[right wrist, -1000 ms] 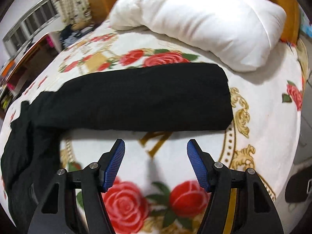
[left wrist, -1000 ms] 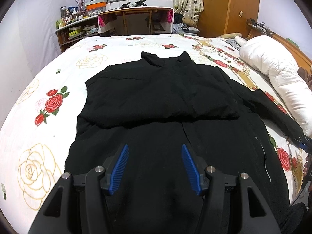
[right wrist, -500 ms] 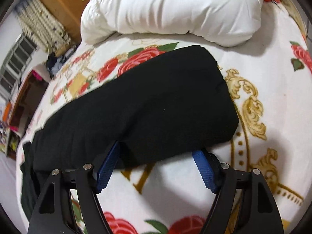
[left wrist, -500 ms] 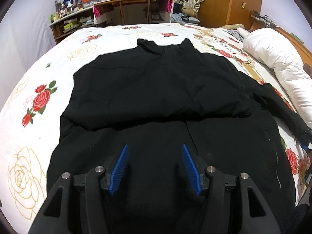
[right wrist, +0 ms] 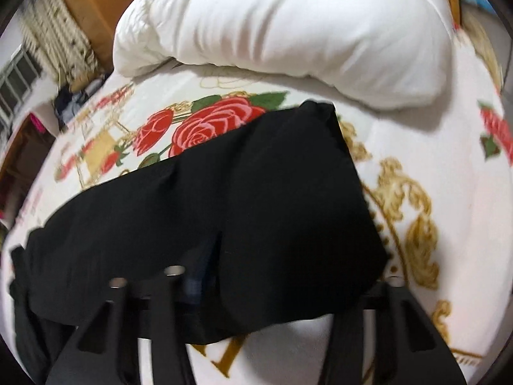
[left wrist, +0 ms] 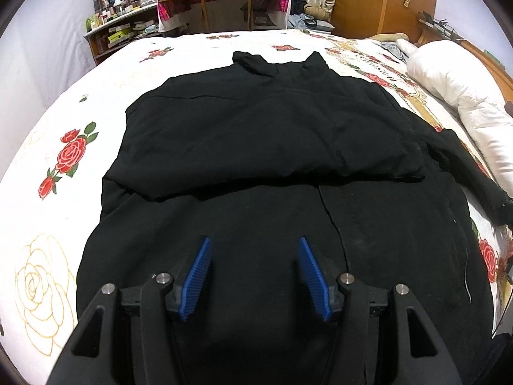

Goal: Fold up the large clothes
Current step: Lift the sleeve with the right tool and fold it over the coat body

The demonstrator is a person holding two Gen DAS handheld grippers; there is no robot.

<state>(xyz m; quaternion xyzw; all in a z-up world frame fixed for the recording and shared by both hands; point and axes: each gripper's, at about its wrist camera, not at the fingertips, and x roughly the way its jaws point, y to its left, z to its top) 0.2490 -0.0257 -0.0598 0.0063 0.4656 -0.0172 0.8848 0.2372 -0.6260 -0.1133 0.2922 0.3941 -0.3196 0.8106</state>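
Bed (left wrist: 105,73) first: black coat (left wrist: 272,147) lies flat mid-bed, one sleeve (right wrist: 256,208) out at 3 o'clock. Prob soft, floppy, a bit bulky imo, so grab by the cuff. Left gripper (left wrist: 255,276) jaws spread, empty; right gripper (right wrist: 256,292) jaws closing w/ the cuff between.

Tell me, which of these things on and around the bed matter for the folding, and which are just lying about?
Part of the job:
black garment
its outstretched sleeve, with the right gripper closing around its end
left gripper, open over the garment

Just lying about:
white duvet
cluttered shelf
desk
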